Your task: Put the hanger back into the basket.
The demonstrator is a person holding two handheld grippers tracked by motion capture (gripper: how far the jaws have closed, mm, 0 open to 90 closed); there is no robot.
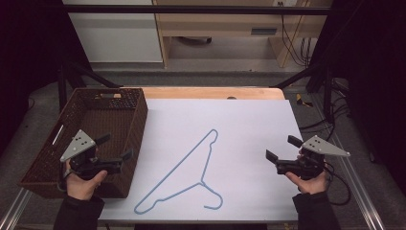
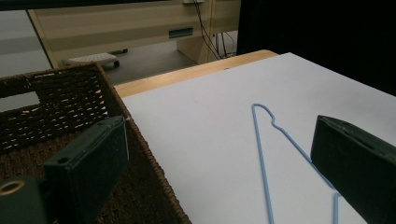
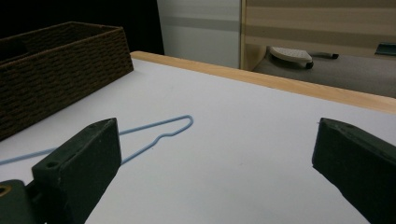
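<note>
Colours from my end: wire hanger is pale blue, lying on a plain white sheet with no pattern. Light wood table edge shows at the far side. Basket on the left is dark brown wicker, tight woven texture. Left gripper and right gripper both have black jaws and bodies, each topped by a grey plate with small dark holes. Person's sleeves are black.
</note>
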